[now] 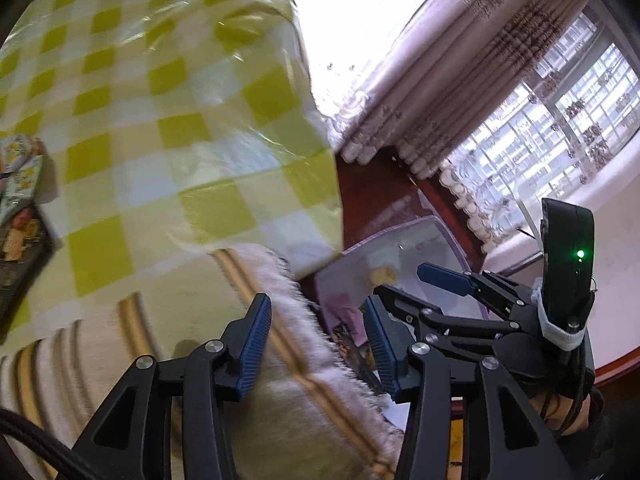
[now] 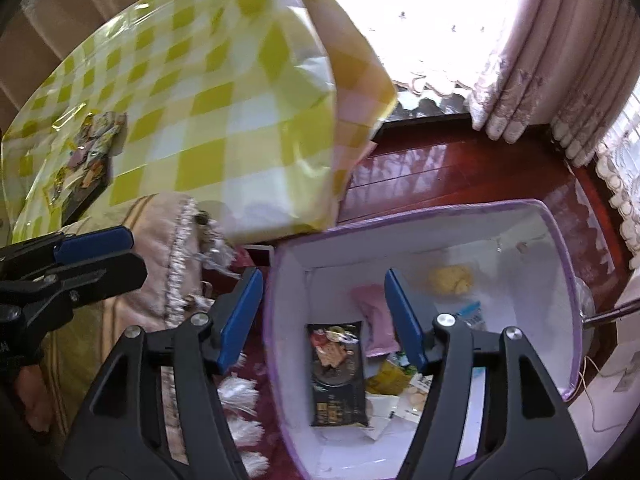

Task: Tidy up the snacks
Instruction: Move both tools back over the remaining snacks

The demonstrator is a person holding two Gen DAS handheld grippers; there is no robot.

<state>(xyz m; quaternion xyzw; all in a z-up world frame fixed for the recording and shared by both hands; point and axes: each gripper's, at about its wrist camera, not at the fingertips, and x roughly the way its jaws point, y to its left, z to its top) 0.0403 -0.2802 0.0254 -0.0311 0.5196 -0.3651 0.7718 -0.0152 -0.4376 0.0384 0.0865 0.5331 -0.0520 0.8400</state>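
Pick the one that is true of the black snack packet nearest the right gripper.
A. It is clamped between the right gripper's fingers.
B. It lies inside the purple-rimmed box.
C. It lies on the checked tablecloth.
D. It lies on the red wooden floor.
B: the black packet lies flat on the white bottom of the box, among other snacks, while the right gripper stands open above it, holding nothing.

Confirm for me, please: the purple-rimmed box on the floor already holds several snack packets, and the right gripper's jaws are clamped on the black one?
Not quite. In the right wrist view the right gripper hangs open above the purple-rimmed box; the black packet lies loose inside. The rest is right.
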